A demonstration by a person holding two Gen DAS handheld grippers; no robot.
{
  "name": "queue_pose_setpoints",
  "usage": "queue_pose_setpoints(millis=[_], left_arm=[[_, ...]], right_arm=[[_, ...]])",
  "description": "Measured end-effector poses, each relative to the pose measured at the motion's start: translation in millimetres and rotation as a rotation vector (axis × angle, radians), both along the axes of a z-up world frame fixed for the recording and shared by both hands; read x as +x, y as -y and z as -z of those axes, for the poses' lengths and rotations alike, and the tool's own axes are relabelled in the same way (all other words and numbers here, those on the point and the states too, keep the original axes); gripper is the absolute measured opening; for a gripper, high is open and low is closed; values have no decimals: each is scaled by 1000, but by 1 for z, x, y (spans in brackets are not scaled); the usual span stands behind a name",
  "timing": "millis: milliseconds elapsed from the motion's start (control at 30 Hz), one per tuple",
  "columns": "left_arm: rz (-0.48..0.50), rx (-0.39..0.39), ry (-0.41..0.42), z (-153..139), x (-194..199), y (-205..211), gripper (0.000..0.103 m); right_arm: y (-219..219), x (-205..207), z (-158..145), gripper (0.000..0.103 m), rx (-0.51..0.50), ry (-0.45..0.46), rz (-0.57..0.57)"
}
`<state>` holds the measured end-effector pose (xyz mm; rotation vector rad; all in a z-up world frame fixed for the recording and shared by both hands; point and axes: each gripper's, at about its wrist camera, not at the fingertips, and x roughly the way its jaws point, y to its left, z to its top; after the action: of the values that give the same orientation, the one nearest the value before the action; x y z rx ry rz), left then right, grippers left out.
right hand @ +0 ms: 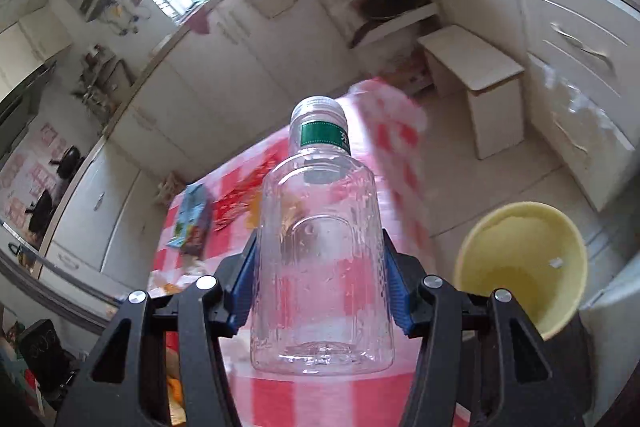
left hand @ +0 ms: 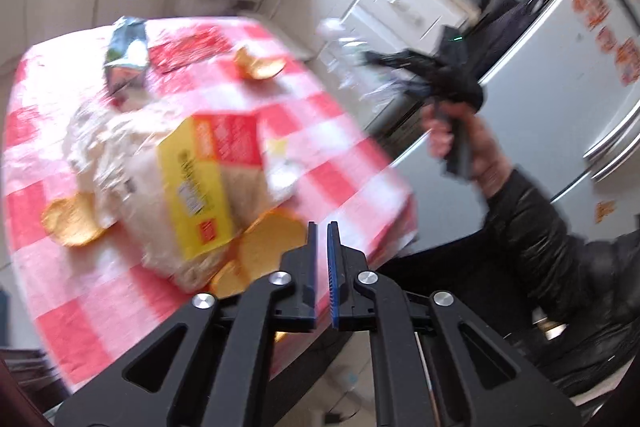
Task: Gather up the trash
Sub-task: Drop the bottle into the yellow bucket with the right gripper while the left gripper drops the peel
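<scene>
My right gripper (right hand: pixel 322 259) is shut on a clear empty plastic bottle (right hand: pixel 320 267) with a green neck label, held above the red-checked table (right hand: pixel 396 155). A yellow bin (right hand: pixel 520 267) stands on the floor to the right of it. In the left wrist view my left gripper (left hand: pixel 322 247) is shut and empty near the table's front edge (left hand: pixel 360 131). On the table lie a clear bread bag with a yellow and red label (left hand: pixel 200 183), a foil snack bag (left hand: pixel 126 55), a red wrapper (left hand: pixel 188 47) and orange peels (left hand: pixel 72 219). The right gripper (left hand: pixel 400 61) shows blurred beyond the table.
White kitchen cabinets (right hand: pixel 168 123) and a white stool (right hand: pixel 476 75) stand behind the table. A fridge (left hand: pixel 560 75) is at the right in the left wrist view. My dark sleeve (left hand: pixel 532 227) reaches across at the right.
</scene>
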<state>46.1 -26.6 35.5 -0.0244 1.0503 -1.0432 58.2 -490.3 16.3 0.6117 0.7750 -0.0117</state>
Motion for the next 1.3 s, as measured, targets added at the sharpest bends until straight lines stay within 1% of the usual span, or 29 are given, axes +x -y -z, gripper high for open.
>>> queue_pose_setpoints(millis=[33,67,100,133,167,233,300,400,433,467,500,533,567,600,633,700,767,867,933,1033,1100,1200,1300], left_arm=[[-2,27,-10,3,-1,-1,19],[-7,56,-15,7,-2,-2,28],[-30,107,-2,12,-4,-1,47],[-46,133,3,16,-4,0,54],[-54,146,-1,19,-3,1,54],[-42,159,-27,29,-2,9,55],[-23,190,-53,40,-1,16,55],[-4,244,-105,60,-6,25,54],[-3,262,-112,65,-8,27,52],[-10,264,-112,67,-10,28,50],[-21,257,-108,67,-11,26,33],[-25,235,-138,69,-12,25,11],[-31,210,-168,71,-12,23,9],[-49,208,-155,68,-14,22,6],[-58,199,-149,66,-17,22,5],[-61,135,-159,56,-22,22,4],[-61,68,-166,45,-27,27,3],[-41,-29,-177,28,-40,42,3],[-14,-64,-169,17,-47,57,3],[45,-113,-143,-7,-53,92,3],[81,-150,-131,-22,-50,121,3],[126,-196,-124,-36,-36,170,3],[161,-220,-128,-37,-16,228,3]], right_arm=[[21,-8,12,54,-8,-39,52],[36,-13,22,54,-5,-70,87],[54,-19,37,54,6,-110,126],[64,-23,48,54,14,-143,151],[76,-26,61,54,23,-182,178],[92,-28,85,54,47,-250,209],[104,-26,111,54,73,-315,231],[113,-23,137,55,92,-395,248],[114,-22,144,55,104,-411,250],[117,-24,152,55,119,-428,249],[120,-22,159,56,134,-445,253],[122,-23,164,57,145,-458,269],[126,-26,164,59,149,-461,292],[127,-30,160,60,151,-456,312],[129,-31,151,61,154,-434,326],[129,-34,127,61,147,-371,334],[123,-34,97,63,144,-278,313],[102,-41,41,68,143,-117,266],[83,-48,0,72,125,-3,227],[58,-56,-50,78,59,140,158],[49,-63,-74,78,18,206,134],[47,-69,-92,78,-15,264,133],[64,-80,-98,78,-19,295,170]])
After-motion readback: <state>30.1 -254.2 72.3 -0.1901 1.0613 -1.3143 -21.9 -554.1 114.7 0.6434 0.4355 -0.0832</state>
